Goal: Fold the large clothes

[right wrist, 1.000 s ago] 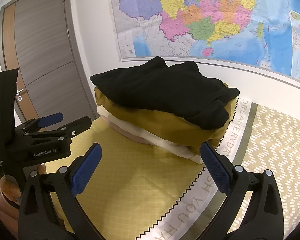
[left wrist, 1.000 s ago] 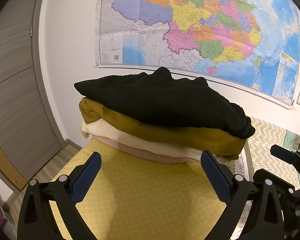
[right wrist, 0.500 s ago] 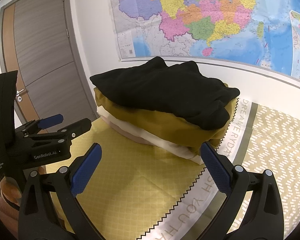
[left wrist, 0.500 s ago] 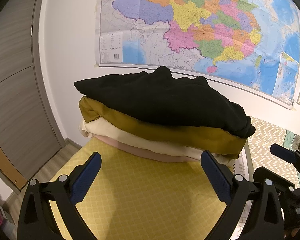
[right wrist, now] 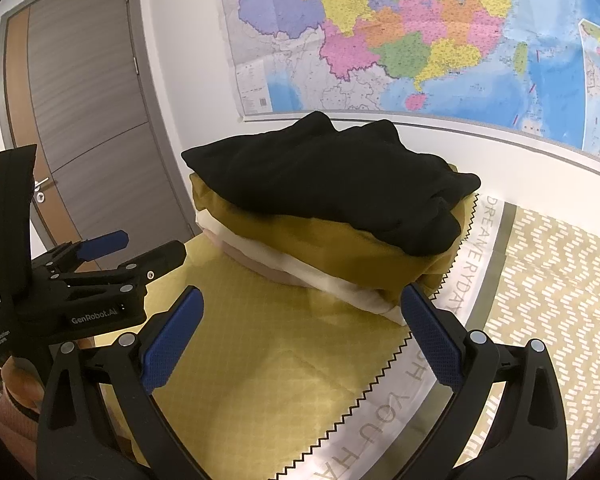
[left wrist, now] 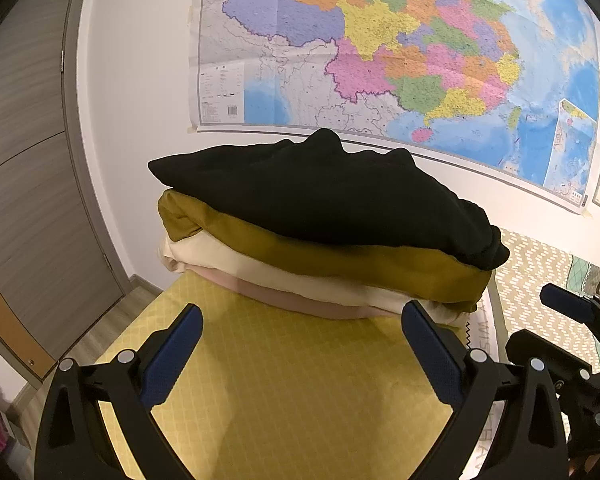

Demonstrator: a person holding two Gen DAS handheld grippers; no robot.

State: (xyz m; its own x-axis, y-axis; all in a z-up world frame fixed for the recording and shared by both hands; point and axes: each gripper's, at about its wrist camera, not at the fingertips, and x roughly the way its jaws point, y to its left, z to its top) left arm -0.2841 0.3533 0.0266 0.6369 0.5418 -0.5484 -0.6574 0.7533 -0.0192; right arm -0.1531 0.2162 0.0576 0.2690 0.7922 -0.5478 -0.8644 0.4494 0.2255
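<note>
The table (left wrist: 284, 408) is covered by a yellow grid-patterned cloth (right wrist: 260, 344), with a zigzag-edged lettered strip (right wrist: 416, 364) and a beige patterned cloth (right wrist: 548, 280) toward its right edge. A map (left wrist: 400, 48) hangs on the wall behind, and a grey door (right wrist: 84, 112) stands off to the left.

At the far edge of the table, against the wall, sits a stack of 4 folded garments. On top is the black garment (left wrist: 324, 196), thick and rumpled, with humps along its back. Under it lies the mustard garment (left wrist: 364, 264), then the cream garment (left wrist: 260, 268), then the pink garment (left wrist: 300, 304) at the bottom, touching the yellow cloth.

All 4 look soft and limp, bulky rather than heavy, so each would sag and slide if lifted by 1 point. My judgement: take hold of the black one at its 2 near corners, 1 per claw, pinching only its own edge so the mustard layer below is not dragged along.

The left claw (left wrist: 300, 344) hovers over the yellow cloth just short of the stack, its jaws wide apart and holding nothing. The right claw (right wrist: 300, 324) sits beside it, likewise spread wide and empty, aimed at the stack's near right corner.
</note>
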